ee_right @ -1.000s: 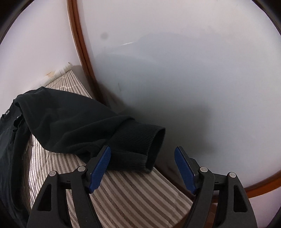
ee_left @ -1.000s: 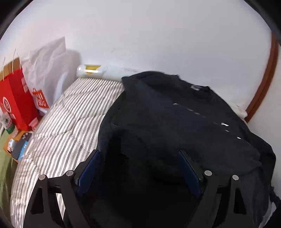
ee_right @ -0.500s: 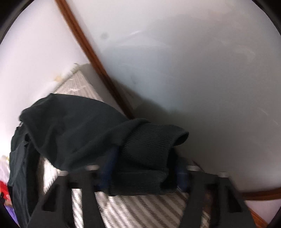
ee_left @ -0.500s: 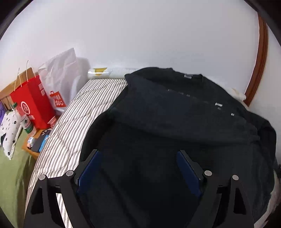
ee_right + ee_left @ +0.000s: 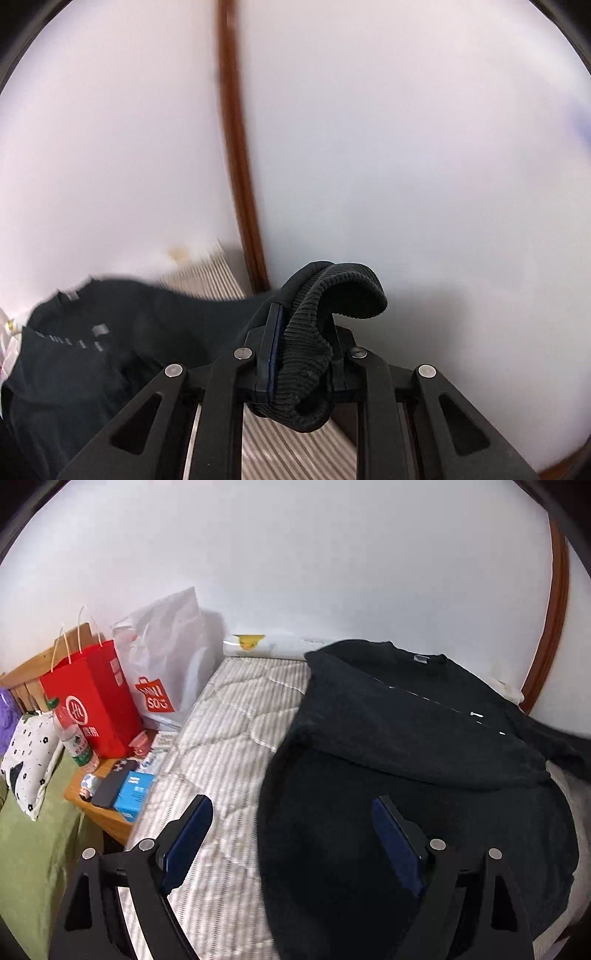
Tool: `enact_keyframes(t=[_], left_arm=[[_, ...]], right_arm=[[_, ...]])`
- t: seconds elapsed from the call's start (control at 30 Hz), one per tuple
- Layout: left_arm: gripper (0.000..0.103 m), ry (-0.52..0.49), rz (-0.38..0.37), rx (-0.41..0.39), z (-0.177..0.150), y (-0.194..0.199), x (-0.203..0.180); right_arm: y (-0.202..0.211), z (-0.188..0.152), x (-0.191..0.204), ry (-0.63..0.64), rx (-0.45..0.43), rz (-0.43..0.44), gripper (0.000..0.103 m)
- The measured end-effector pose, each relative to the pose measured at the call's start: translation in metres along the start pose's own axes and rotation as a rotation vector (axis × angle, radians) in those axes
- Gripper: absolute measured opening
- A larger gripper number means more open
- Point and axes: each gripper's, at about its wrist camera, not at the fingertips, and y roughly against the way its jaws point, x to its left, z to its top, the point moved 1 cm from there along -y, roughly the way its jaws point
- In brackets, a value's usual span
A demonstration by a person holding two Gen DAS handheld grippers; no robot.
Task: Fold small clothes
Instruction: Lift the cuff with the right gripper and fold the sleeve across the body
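A black sweatshirt (image 5: 406, 760) lies on the striped mattress (image 5: 229, 738), its left sleeve folded across the chest. My left gripper (image 5: 291, 834) is open and empty, held above the garment's lower left edge. My right gripper (image 5: 303, 347) is shut on the ribbed cuff (image 5: 332, 295) of the sweatshirt's right sleeve and holds it lifted off the bed. The sweatshirt's body (image 5: 92, 354) trails to the lower left in the right wrist view.
A red paper bag (image 5: 92, 709) and a white shopping bag (image 5: 166, 664) stand at the mattress's left end. A wooden bedside table (image 5: 110, 797) holds a bottle (image 5: 74, 742) and small boxes. A brown frame (image 5: 240, 184) and white walls border the bed.
My right gripper closed on the sleeve cuff and lifted it off the mattress. My left gripper pulled back and to the left, away from the sweatshirt.
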Motion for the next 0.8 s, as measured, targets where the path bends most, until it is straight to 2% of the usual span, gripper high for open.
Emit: enact_keyframes(t=[0.1,0.13,0.17,0.3,0.47,0.7,0.8], left_arm=[[0.087,0.011,-0.003,-0.01,0.001,-0.001,0.009],[0.087,0.022,-0.008,-0.011,0.002,-0.003,0.011],[0.087,0.041,-0.02,-0.01,0.004,-0.005,0.014],[0.087,0.07,-0.054,-0.003,0.013,-0.016,0.017],[0.087,0.068,-0.061,-0.004,0.026,-0.027,0.022],[0.087,0.082,-0.041,-0.009,0.032,-0.039,0.041],[0.087,0.117,-0.059,0.005,0.029,-0.046,0.053]], right_arm=[[0.032,0.052,0.052,0.057,-0.099,0.041,0.018],[0.03,0.064,0.069,0.065,-0.112,0.061,0.018],[0.039,0.077,0.093,0.082,-0.128,0.105,0.018],[0.056,0.091,0.186,0.152,-0.138,0.266,0.018],[0.051,0.062,0.302,0.231,-0.035,0.469,0.018],[0.027,0.003,0.453,0.396,0.049,0.625,0.018],[0.023,-0.032,0.492,0.452,0.085,0.654,0.016]])
